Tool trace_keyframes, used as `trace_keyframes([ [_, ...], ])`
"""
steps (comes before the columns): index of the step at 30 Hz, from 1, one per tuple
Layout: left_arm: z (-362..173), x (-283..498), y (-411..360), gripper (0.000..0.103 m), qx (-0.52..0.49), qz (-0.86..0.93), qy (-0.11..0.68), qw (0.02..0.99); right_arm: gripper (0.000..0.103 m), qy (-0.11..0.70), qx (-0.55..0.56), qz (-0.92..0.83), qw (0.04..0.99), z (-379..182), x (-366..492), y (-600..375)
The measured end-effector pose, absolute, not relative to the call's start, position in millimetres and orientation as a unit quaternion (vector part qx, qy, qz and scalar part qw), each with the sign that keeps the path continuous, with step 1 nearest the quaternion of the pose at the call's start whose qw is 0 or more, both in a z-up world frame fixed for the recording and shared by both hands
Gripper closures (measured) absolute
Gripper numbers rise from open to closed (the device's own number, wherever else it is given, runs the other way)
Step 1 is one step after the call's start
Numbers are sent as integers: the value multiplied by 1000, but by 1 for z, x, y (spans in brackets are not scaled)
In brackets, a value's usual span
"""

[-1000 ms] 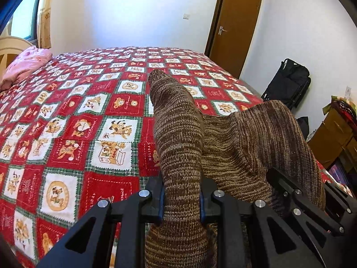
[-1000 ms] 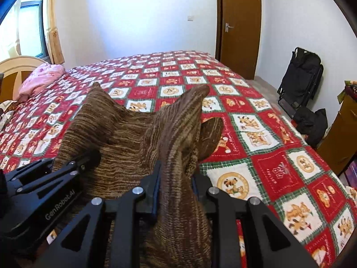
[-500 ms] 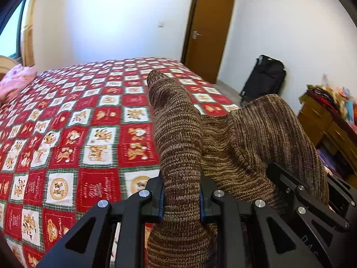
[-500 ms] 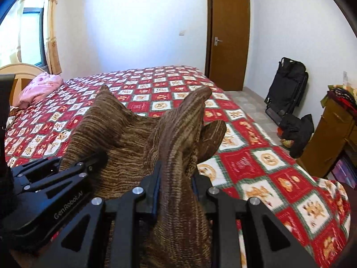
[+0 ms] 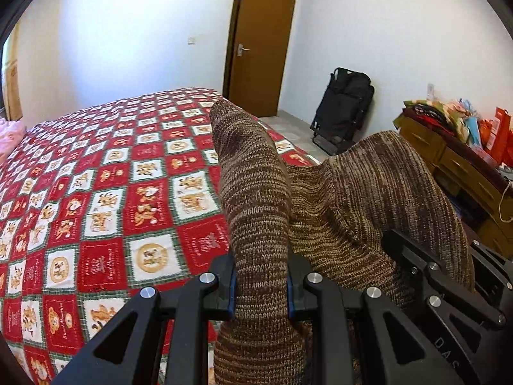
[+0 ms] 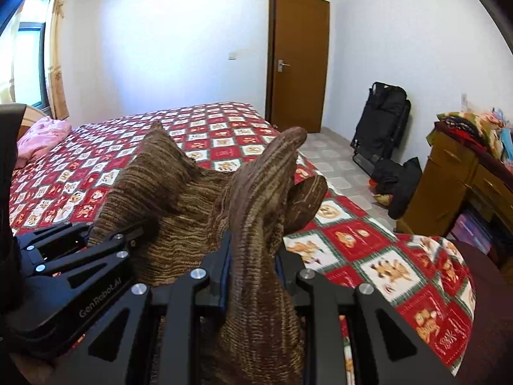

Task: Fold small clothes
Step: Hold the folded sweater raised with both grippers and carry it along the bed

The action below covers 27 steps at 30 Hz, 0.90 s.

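A bed (image 5: 96,192) with a red-and-white patchwork quilt (image 6: 224,134) fills the left and centre of both views. A brown door (image 6: 299,61) stands shut at upper centre. A black folded stroller (image 5: 344,109) leans on the wall to its right, with dark bags (image 6: 397,183) on the floor nearby. A wooden dresser (image 5: 461,176) piled with clothes occupies the right edge. A pink bundle (image 6: 43,134) lies at the far left of the bed.

The brown knitted garment (image 5: 368,199) hangs raised above the quilt and blocks much of the lower centre of each view. The left gripper (image 5: 261,284) is clenched on one bunched edge of it. The right gripper (image 6: 251,274) is clenched on another edge. In each view the other gripper shows at the side, close by, with the cloth spanning between them.
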<state>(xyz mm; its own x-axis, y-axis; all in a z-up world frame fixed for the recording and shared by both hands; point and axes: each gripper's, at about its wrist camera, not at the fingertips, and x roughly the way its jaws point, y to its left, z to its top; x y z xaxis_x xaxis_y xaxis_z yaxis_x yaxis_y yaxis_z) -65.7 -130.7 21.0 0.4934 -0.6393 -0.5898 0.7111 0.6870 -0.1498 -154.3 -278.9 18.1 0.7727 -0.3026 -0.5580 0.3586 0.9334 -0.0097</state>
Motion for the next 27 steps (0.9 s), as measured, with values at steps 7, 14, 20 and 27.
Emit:
trace_keyframes([
  [7,21,-84,-149,81,80,-403,312,857,78,285,65,-193,937,16,-176,-295],
  [14,27,-101,-171,81,101,-419,298,852,78,272,80,-215,935,21,-191,-309],
  [20,28,-102,-185,81,107,-428,295,848,78,266,90,-226,933,21,-200,-323],
  [27,22,-106,-203,81,124,-432,295,843,78,263,108,-234,930,17,-206,-339],
])
